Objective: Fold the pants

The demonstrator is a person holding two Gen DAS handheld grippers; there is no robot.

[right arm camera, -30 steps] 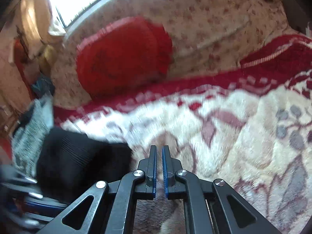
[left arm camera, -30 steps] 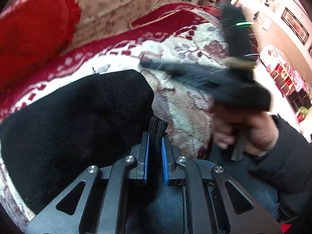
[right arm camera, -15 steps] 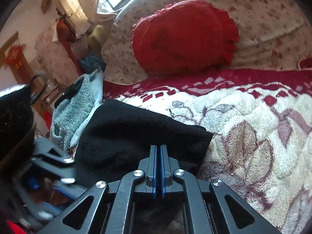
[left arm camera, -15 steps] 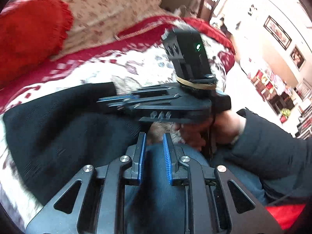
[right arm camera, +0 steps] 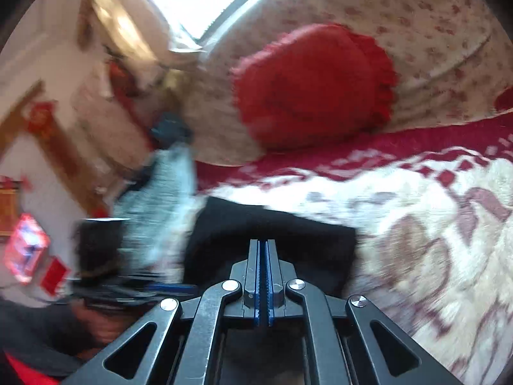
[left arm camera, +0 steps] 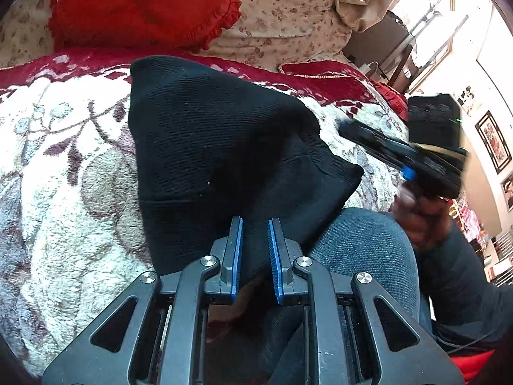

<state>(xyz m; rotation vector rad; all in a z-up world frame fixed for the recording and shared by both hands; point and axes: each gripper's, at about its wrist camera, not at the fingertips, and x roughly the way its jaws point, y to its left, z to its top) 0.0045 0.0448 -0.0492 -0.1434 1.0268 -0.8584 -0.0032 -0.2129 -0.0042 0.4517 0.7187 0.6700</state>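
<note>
Pants: black ribbed knit pants (left arm camera: 224,147), folded, ahead of both grippers on floral plush blanket (left arm camera: 64,192).
Left gripper (left arm camera: 255,253): pads slightly apart, gripping nothing.
Right gripper (right arm camera: 263,276): pads together, empty.

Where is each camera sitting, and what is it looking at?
Left wrist view: sits on the left gripper, looking down at the black knit pants on the flowery fleece blanket; a blue-jeaned knee and the right hand show.
Right wrist view: sits on the shut right gripper, facing the pants and sofa back; the blurred left hand shows.
Both share the pants, the blanket and the red frilled cushion.
</note>
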